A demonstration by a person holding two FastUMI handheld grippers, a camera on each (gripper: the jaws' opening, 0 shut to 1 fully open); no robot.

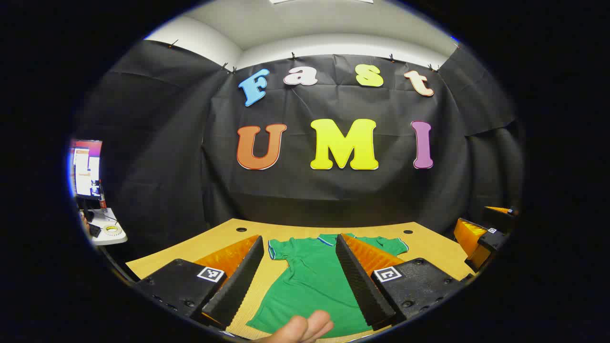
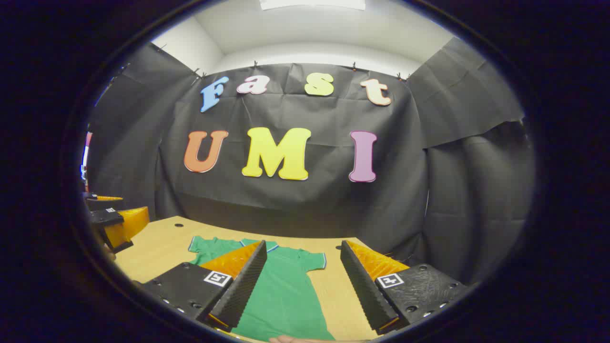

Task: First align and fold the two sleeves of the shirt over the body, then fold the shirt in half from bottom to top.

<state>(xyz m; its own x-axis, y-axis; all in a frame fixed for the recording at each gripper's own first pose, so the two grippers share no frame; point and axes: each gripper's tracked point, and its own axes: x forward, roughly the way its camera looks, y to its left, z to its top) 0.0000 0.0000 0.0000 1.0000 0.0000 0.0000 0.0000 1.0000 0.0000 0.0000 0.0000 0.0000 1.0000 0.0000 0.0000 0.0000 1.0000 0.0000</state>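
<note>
Green shirt (image 1: 314, 281) flat on a wooden desk (image 1: 429, 245) before black cloth wall (image 1: 333, 190); left gripper (image 1: 299, 281) and right gripper (image 2: 302, 286) fingers wide, holding nothing.

A green short-sleeved polo shirt (image 1: 312, 286) (image 2: 281, 290) is lying flat and unfolded on the tan wooden table (image 1: 429, 247) (image 2: 162, 247), collar pointing toward the far edge and hem toward the near one. Both sleeves are spreading out to the sides, each showing pale trim at the cuff, and the collar is carrying the same trim.
</note>
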